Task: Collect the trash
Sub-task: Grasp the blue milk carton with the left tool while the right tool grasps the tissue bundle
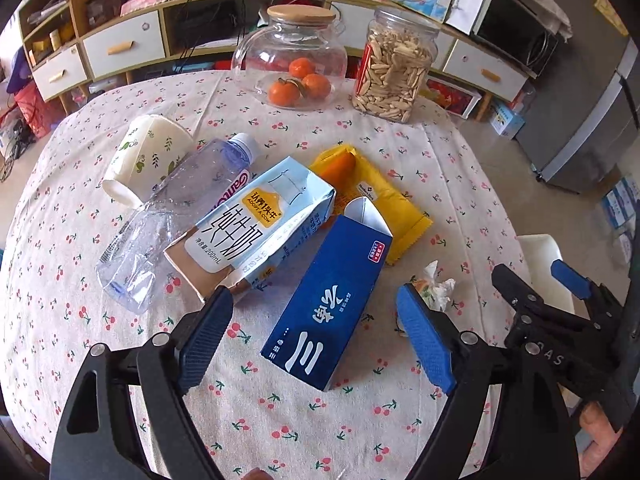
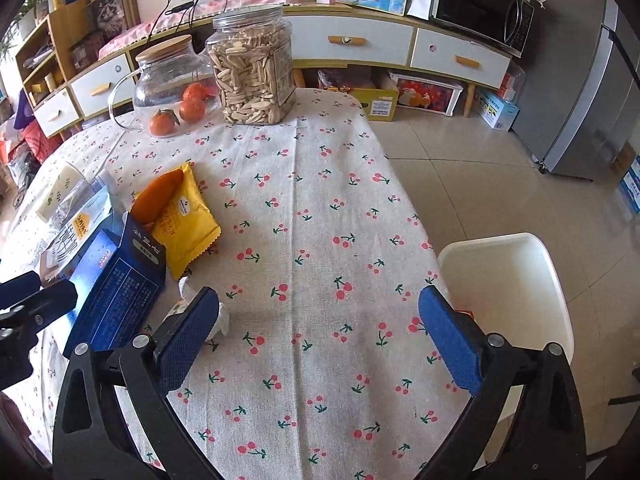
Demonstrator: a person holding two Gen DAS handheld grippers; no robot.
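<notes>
Left wrist view: left gripper (image 1: 316, 336) spread wide, empty, straddled dark blue carton (image 1: 328, 304) at 12 o'clock. Right gripper (image 2: 318, 336) open, empty. Best close squarely across carton's flat sides; white bin (image 2: 516, 280) waited at 3 o'clock.

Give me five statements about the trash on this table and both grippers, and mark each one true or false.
1. The dark blue carton lies between the open fingers of the left gripper. True.
2. The right gripper is clamped on the yellow wrapper. False: its fingers are open over bare tablecloth, with nothing between them.
3. The clear plastic bottle stands upright. False: it lies on its side, beside the paper cup.
4. The glass jar with the wooden lid holds oranges. True.
5. The crumpled tissue sits inside the white bin. False: it is on the tablecloth, near the dark blue carton.
</notes>
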